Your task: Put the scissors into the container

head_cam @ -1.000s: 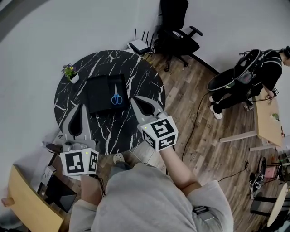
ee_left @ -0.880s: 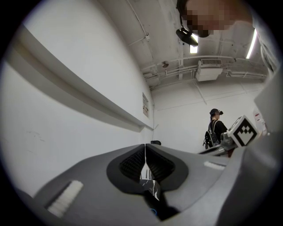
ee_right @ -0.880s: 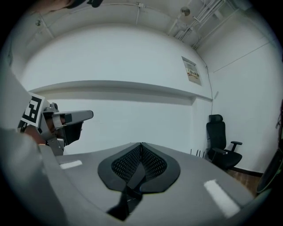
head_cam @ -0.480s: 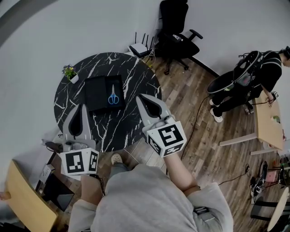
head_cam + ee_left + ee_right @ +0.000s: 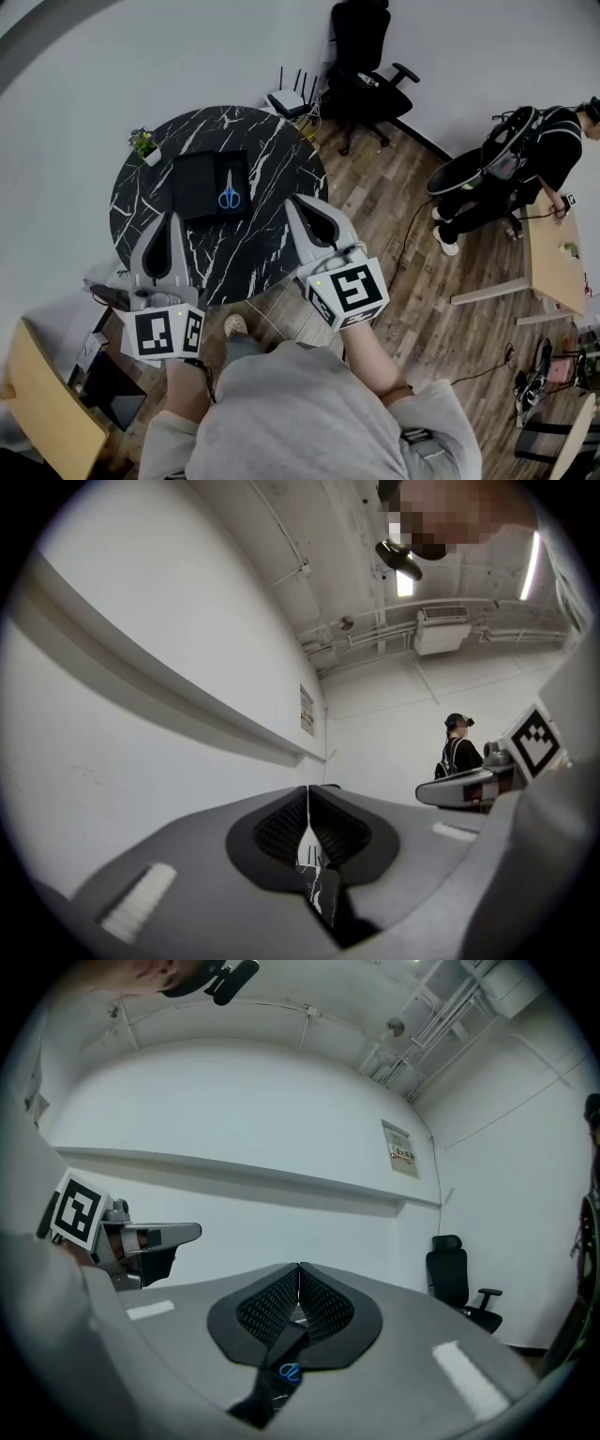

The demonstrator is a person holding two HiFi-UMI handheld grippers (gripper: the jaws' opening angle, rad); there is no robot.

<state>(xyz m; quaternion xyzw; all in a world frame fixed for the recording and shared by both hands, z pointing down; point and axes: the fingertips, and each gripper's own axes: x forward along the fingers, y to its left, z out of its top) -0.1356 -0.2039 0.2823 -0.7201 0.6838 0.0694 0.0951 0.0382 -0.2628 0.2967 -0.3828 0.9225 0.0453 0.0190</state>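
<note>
Blue-handled scissors [image 5: 228,194] lie inside the flat black container [image 5: 192,183] on the round black marble table [image 5: 272,150]. Both grippers hang over the table's near edge, apart from the container. My left gripper [image 5: 169,217] is shut with nothing in it, its tips short of the container's near left corner. The right gripper [image 5: 292,200] is shut and empty too, to the right of the container. In the right gripper view the scissors [image 5: 288,1372] show small below the closed right gripper [image 5: 299,1265]. The left gripper view shows the left gripper [image 5: 308,787] shut, a strip of marble below it.
A small potted plant [image 5: 145,147] stands at the table's left rim. A white router [image 5: 289,97] and a black office chair [image 5: 361,56] are behind the table. A person [image 5: 525,150] stands at the right by a wooden desk [image 5: 553,248]. Wooden furniture [image 5: 42,403] is at the lower left.
The right gripper has drawn back toward me and lowered a little. The table and container now sit slightly farther up and left in view. The scissors stay in the container.
</note>
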